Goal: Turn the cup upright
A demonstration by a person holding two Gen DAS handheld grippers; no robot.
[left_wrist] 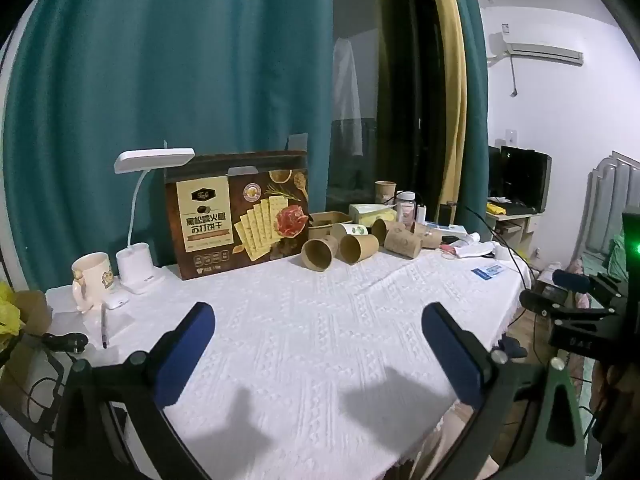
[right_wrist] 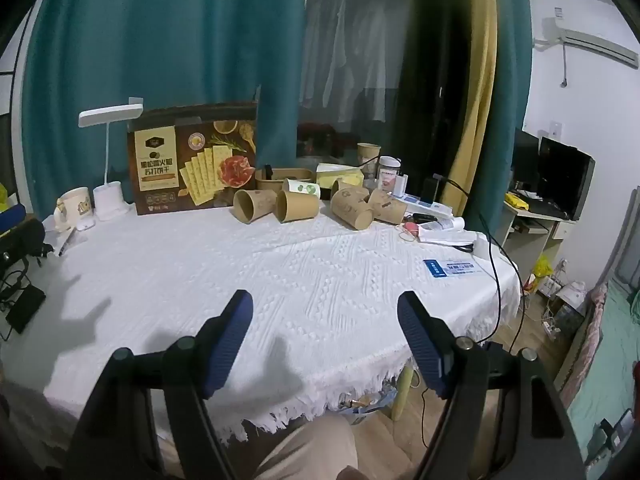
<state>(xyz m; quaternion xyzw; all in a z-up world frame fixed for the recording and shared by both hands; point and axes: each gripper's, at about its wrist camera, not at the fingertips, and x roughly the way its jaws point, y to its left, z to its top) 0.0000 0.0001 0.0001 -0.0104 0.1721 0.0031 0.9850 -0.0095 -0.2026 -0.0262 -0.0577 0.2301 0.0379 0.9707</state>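
Several brown paper cups lie on their sides at the far edge of the white-clothed table [left_wrist: 304, 320]. The leftmost cup [left_wrist: 318, 253] and its neighbour [left_wrist: 357, 248] face me with open mouths; they also show in the right wrist view [right_wrist: 253, 205] [right_wrist: 298, 206]. More cups [right_wrist: 352, 209] lie to their right. My left gripper [left_wrist: 318, 314] is open and empty above the near cloth. My right gripper [right_wrist: 325, 302] is open and empty near the table's front edge, far from the cups.
A cracker box [left_wrist: 240, 216] stands behind the cups, with a white desk lamp [left_wrist: 140, 240] and a mug [left_wrist: 91, 278] to its left. Jars, a tissue box and cables [right_wrist: 400, 188] crowd the far right. A blue card [right_wrist: 450, 268] lies near the right edge.
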